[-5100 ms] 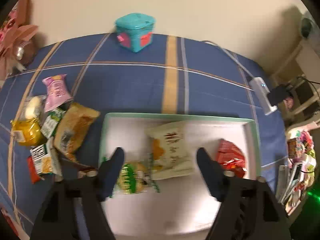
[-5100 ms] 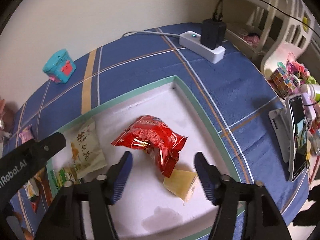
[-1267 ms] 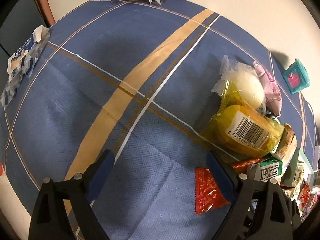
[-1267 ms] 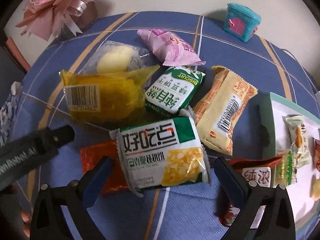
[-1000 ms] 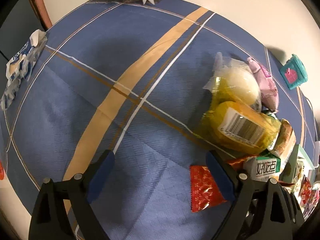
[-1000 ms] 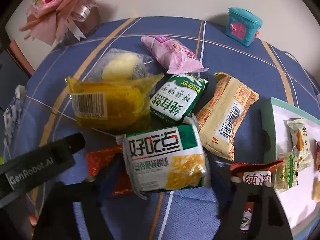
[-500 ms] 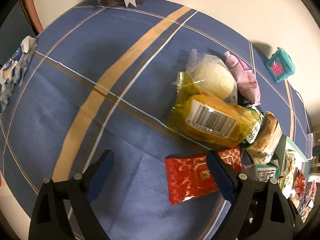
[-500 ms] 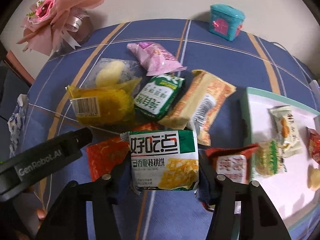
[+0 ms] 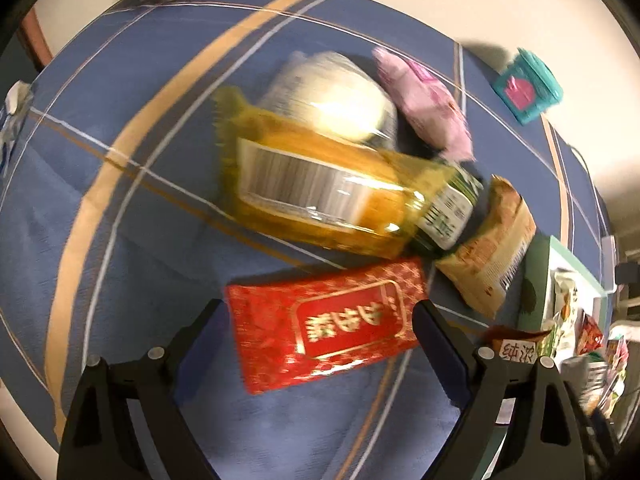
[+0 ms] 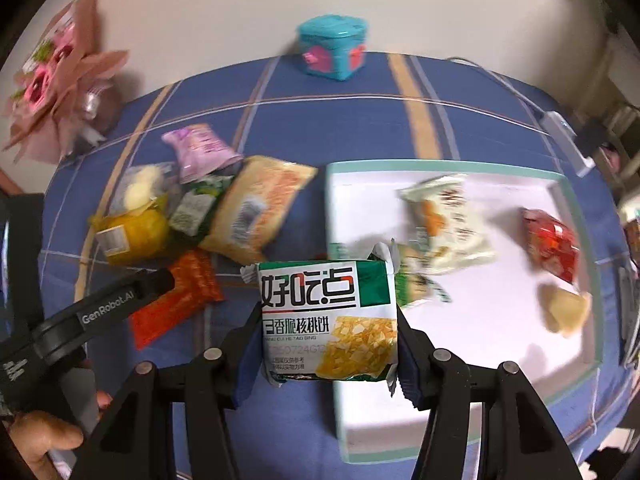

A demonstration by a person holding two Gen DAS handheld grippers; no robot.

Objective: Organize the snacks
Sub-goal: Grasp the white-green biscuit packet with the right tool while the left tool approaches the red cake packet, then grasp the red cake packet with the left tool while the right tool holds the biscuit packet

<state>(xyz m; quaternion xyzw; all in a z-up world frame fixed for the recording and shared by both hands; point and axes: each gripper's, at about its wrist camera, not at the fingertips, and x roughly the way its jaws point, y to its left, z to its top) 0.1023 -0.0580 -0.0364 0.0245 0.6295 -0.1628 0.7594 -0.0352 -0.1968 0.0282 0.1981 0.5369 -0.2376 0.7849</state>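
My right gripper (image 10: 328,344) is shut on a green-and-white biscuit packet (image 10: 326,312) and holds it in the air over the left rim of the white tray (image 10: 440,166). In the tray lie a cream packet (image 10: 448,224), a red packet (image 10: 552,240), a green packet (image 10: 416,280) and a yellow piece (image 10: 564,308). My left gripper (image 9: 320,312) is open above a flat red packet (image 9: 280,344), which shows between its fingers. Behind that lie a yellow packet (image 9: 320,196), a white bun (image 9: 340,96), a pink packet (image 9: 428,108), a green biscuit pack (image 9: 448,212) and a tan packet (image 9: 492,256).
A teal toy box (image 10: 332,52) stands at the table's far edge. A pink bouquet (image 10: 52,80) is at the far left and a power strip (image 10: 568,140) at the far right. A red packet with a white label (image 9: 516,344) lies by the tray. A hand (image 10: 40,444) holds the left gripper.
The right gripper closed on the green-and-white packet, lifted it off the pile and carried it right to the tray's edge. The left gripper moved over the uncovered red packet.
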